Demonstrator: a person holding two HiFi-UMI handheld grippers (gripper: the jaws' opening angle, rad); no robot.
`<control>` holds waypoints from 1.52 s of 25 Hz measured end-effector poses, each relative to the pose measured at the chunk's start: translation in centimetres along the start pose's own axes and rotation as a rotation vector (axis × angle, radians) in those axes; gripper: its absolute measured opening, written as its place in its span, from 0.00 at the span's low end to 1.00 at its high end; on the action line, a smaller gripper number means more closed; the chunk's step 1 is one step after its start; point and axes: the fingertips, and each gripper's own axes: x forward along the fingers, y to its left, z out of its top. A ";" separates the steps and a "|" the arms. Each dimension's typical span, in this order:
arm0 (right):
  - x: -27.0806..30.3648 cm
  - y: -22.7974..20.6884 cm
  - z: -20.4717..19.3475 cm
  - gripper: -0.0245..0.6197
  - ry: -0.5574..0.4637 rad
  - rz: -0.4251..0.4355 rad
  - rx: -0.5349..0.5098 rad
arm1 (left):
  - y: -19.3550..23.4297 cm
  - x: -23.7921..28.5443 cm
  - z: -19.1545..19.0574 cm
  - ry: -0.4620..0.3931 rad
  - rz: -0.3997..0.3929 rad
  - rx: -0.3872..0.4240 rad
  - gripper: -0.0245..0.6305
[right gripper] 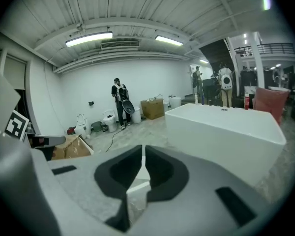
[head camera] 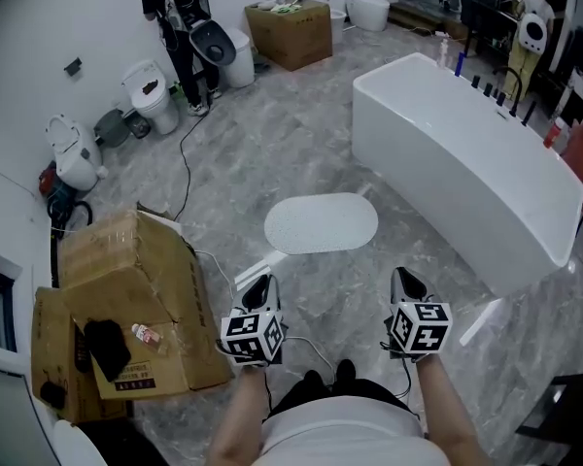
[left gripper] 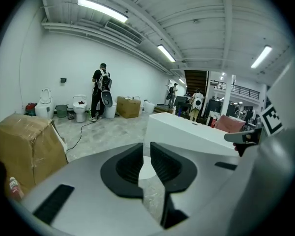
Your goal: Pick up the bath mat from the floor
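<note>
The bath mat (head camera: 321, 223), a pale oval, lies flat on the grey marble floor beside the bathtub. Both grippers hang in the air short of it, pointing forward and somewhat down. My left gripper (head camera: 258, 287) is near the mat's lower left; its jaws stand a narrow slit apart with nothing between them. In the left gripper view (left gripper: 146, 144) a strip of the mat (left gripper: 147, 169) shows through that slit. My right gripper (head camera: 406, 282) (right gripper: 143, 146) is below the mat's right end, shut and empty.
A white bathtub (head camera: 466, 149) runs along the right. A crumpled cardboard box (head camera: 126, 280) stands at the left, with a cable (head camera: 186, 158) trailing over the floor. Toilets (head camera: 154, 95) and a standing person (head camera: 183, 13) are at the back left, and another box (head camera: 290, 32) behind.
</note>
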 end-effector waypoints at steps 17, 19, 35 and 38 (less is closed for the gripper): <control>6.1 -5.5 2.9 0.21 0.051 0.030 0.056 | 1.6 6.4 2.5 0.011 0.079 -0.002 0.34; 8.2 -5.6 3.2 0.22 0.064 0.022 0.042 | 3.1 8.3 2.9 0.013 0.089 -0.011 0.35; 29.6 -7.0 10.3 0.22 0.180 -0.088 0.068 | 15.0 28.5 9.5 0.094 0.081 -0.064 0.37; 32.5 -6.8 11.5 0.22 0.188 -0.096 0.069 | 16.6 31.4 10.7 0.098 0.085 -0.079 0.37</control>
